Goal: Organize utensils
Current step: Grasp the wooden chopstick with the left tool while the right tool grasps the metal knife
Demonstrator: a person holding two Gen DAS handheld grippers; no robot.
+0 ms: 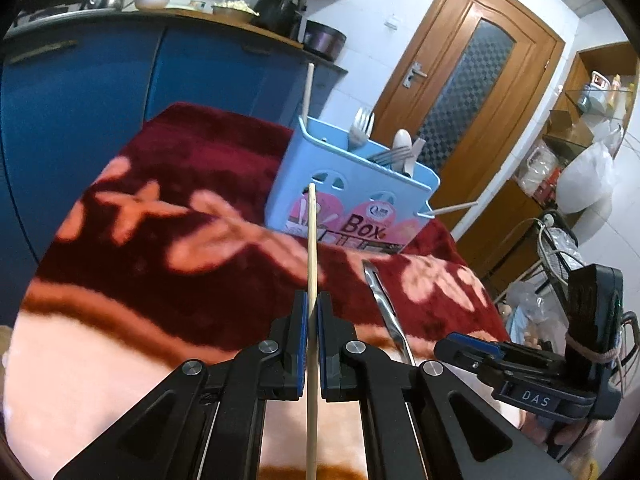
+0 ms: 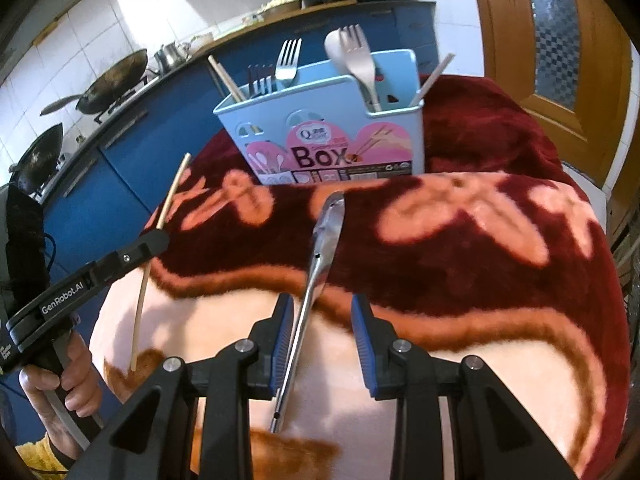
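My left gripper (image 1: 313,312) is shut on a wooden chopstick (image 1: 312,264) and holds it upright above the blanket; the right wrist view shows this gripper (image 2: 158,238) and its chopstick (image 2: 160,224) at the left. My right gripper (image 2: 320,320) is open, its pads on either side of a metal knife (image 2: 316,268) that lies on the blanket, and it also shows in the left wrist view (image 1: 464,344). A light blue utensil box (image 2: 332,136) stands at the far side, holding forks, a spoon and chopsticks.
The table is covered by a red and peach blanket (image 2: 480,240). Blue kitchen cabinets (image 1: 100,100) with woks and pots stand behind. A wooden door (image 1: 472,92) is at the right, and shelves with bags (image 1: 580,168) stand beside it.
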